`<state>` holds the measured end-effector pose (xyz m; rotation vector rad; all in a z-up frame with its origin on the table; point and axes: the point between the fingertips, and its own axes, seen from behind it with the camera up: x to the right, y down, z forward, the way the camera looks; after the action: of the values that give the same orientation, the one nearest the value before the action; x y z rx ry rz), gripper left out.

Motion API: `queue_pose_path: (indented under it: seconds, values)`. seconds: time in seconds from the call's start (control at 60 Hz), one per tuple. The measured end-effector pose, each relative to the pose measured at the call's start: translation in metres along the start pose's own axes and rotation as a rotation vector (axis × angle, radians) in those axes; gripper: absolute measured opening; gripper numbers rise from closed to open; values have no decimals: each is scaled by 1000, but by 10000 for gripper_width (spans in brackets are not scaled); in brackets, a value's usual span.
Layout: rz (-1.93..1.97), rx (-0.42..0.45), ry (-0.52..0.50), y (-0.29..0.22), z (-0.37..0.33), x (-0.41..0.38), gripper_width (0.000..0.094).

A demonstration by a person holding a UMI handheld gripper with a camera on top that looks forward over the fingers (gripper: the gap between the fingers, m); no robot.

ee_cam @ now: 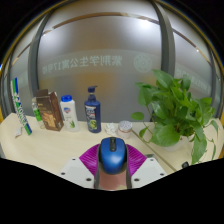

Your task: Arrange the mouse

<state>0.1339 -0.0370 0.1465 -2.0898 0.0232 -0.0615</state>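
Note:
A blue computer mouse (112, 153) with a dark scroll wheel sits between my two fingers, held above the pale yellow table (50, 148). My gripper (112, 158) is shut on the mouse, with the magenta pads (90, 157) pressing its left and right sides. The mouse's front end points away from me toward the bottles.
At the back of the table stand a dark blue bottle (92, 110), a white bottle (68, 111), a brown carton (47, 109) and a tall tube (20, 104). A leafy green plant (172, 110) stands to the right. A glass wall is behind.

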Motion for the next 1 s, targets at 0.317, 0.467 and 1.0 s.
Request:
queue_pose_path:
  seconds: [0.317,0.467,1.0]
  values:
    - [41,-206,-50,137,65,65,428]
    - [42,-213,-71,141,59,64,638]
    - [-15,-97,42,94,-116,55,852]
